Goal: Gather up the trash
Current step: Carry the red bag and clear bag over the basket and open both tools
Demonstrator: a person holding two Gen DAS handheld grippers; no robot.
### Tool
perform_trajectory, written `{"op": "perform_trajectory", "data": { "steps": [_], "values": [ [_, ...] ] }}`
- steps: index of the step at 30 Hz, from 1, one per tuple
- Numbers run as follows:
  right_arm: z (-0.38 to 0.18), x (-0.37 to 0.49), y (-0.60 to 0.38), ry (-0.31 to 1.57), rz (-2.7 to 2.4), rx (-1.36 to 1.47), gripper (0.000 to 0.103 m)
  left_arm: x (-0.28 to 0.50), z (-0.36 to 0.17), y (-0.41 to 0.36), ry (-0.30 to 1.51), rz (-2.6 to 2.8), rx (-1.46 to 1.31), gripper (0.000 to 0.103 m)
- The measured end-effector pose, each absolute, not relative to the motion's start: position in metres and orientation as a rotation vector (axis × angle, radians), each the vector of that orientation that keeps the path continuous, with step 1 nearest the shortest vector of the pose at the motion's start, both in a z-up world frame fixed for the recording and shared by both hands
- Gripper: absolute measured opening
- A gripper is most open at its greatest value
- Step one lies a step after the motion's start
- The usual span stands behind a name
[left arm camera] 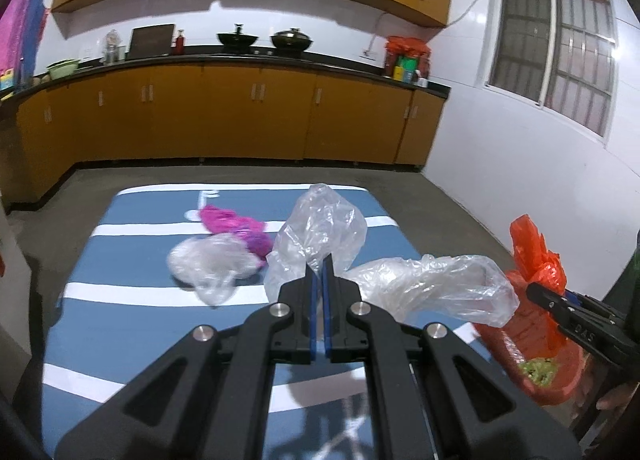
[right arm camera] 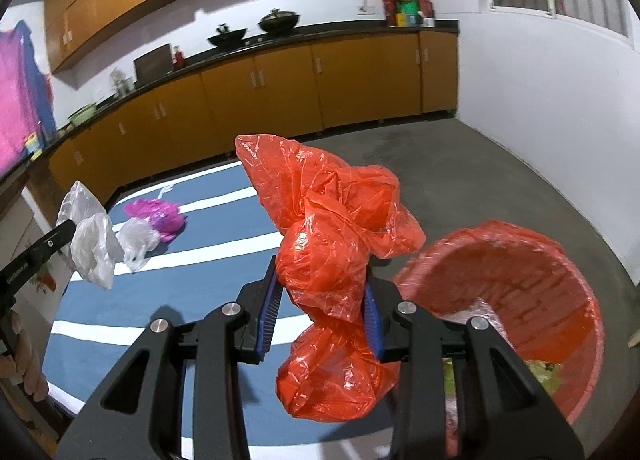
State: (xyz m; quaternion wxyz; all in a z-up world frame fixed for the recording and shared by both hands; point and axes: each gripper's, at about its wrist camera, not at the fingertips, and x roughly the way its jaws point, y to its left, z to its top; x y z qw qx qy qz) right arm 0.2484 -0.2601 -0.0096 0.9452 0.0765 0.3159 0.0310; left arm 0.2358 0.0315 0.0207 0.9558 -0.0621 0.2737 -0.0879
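Crinkled glossy orange plastic bag [right arm camera: 328,260]; thin translucent clear plastic bag [left arm camera: 320,236]; matt blue-white striped table cover [left arm camera: 132,312].

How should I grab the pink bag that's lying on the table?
Pinch the pink bag at its bunched, crinkly top, coming down from above. It lies loosely on the striped table, so there is no firm edge to slide under. A clear bag touches its near side, so I would pinch the far end to lift only the pink one.
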Motion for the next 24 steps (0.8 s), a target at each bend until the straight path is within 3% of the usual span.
{"op": "perform_trajectory", "data": {
  "steps": [24],
  "values": [
    [-0.009,0.201,-0.367,0.597,-0.160,0.273,0.037,0.239,0.015,-0.102,0.581,-0.443,-0.089,0.004]
  ]
}}
